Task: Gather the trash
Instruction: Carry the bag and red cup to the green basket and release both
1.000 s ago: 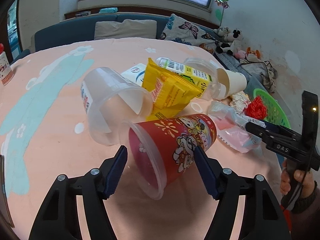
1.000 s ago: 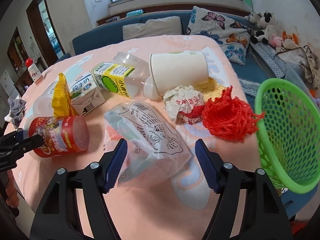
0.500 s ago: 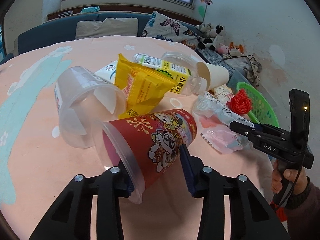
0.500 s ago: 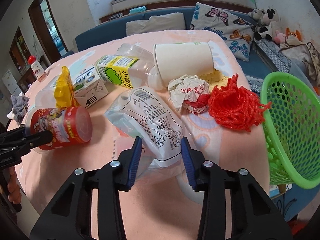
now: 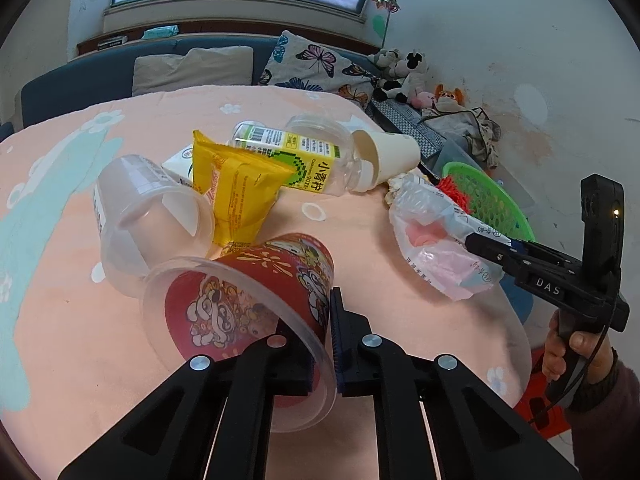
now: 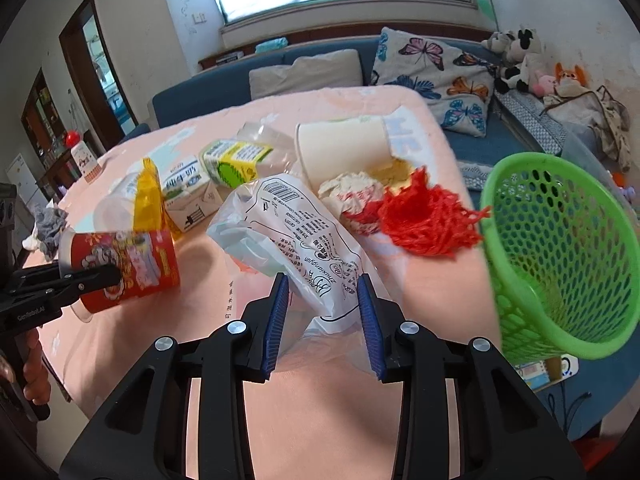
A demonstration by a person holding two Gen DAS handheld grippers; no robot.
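While both grippers hold trash, the green basket lies off the table's right edge, nearest the right gripper.

Clamped on the plastic bag, the right gripper has its pads pressing the bag's near end; the bag's long axis runs away from it, and the basket's open mouth faces it just to the right. The left gripper is pinched shut on the rim of the red cup, well left of the basket, with the bag between.

Red cartoon-print cup tilted, rim pinched; crinkled clear printed bag lifted above pink table.
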